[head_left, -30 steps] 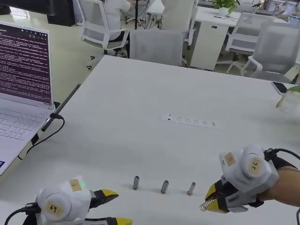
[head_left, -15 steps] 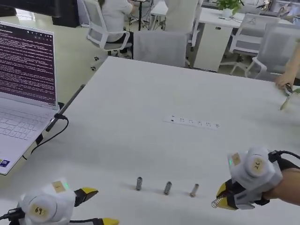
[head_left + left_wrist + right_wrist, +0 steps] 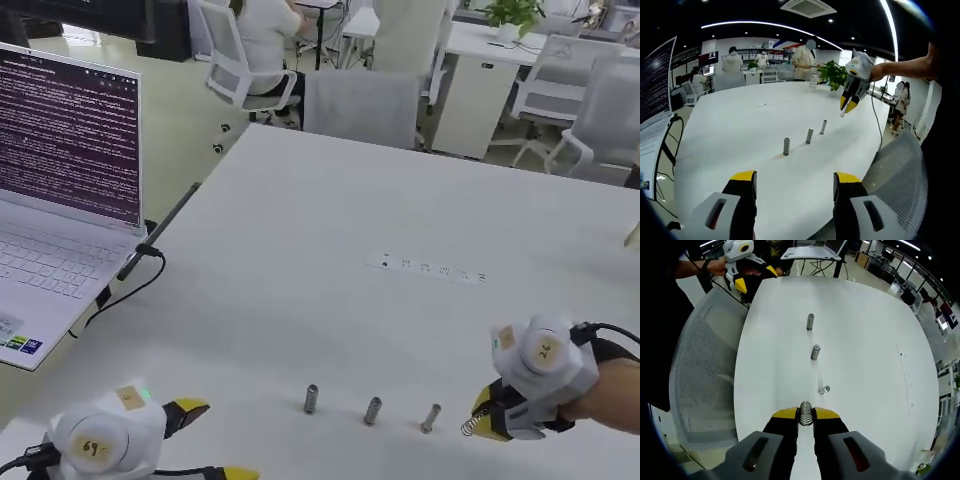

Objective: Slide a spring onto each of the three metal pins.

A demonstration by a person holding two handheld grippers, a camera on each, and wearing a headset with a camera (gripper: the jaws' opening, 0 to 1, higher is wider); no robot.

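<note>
Three short metal pins stand in a row near the table's front edge. The left pin (image 3: 311,399) and the middle pin (image 3: 372,411) each carry a spring. The right pin (image 3: 431,418) looks bare. Just right of it, my right gripper (image 3: 482,422) is shut on a spring (image 3: 467,428), which sticks out toward that pin. In the right gripper view the held spring (image 3: 805,413) sits between the jaws, with the bare pin (image 3: 823,389) just ahead. My left gripper (image 3: 215,440) stands open at the front left, with nothing between its jaws (image 3: 795,185).
An open laptop (image 3: 60,200) with a black cable (image 3: 140,270) sits at the table's left edge. A flush socket strip (image 3: 432,270) lies mid-table. Grey office chairs (image 3: 360,105) stand beyond the far edge, and a mesh chair (image 3: 705,365) is at the near edge.
The head camera has tilted and shifted, so the whole scene slid right and down. My right gripper, still holding the spring, has come level with the row of pins. The left gripper has barely moved.
</note>
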